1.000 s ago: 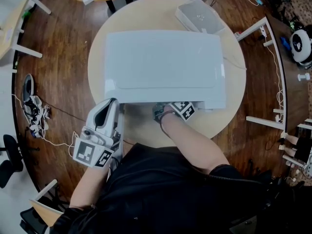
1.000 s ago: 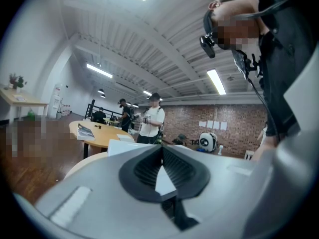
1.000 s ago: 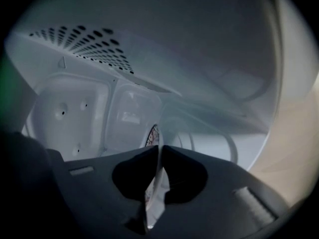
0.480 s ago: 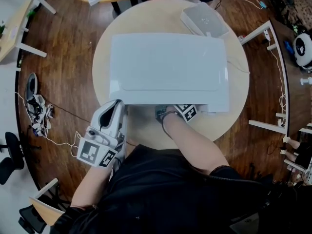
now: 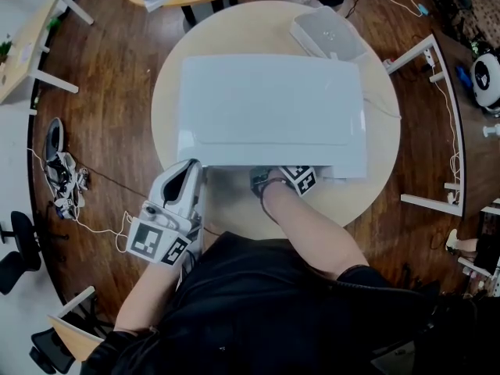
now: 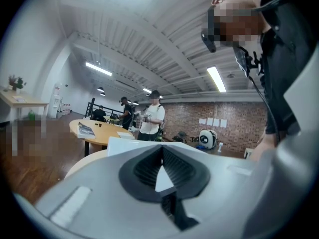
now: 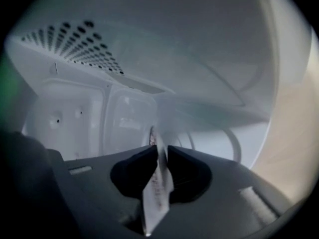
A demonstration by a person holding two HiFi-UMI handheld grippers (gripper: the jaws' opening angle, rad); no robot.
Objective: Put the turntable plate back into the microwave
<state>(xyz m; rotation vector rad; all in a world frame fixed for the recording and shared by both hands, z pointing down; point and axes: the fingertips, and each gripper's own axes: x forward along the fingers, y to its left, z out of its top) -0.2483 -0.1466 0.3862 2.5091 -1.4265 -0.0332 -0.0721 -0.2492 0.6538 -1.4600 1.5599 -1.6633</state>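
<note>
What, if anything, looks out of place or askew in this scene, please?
Shoes and a loose cable clutter the floor left of the table. Inside the microwave, the rim of the turntable plate stands between the right hand-held gripper's jaws, which have just been opening.

Head cam: above microwave [image 5: 269, 108], looking steeply down on its top, mid-range. Left gripper view: low at microwave's front-left corner, approx level, facing past it into room. Right gripper view: inside microwave cavity, v. close along turntable plate [image 7: 158, 183] rim, facing back wall. Shared w/ head cam: microwave shell only.
</note>
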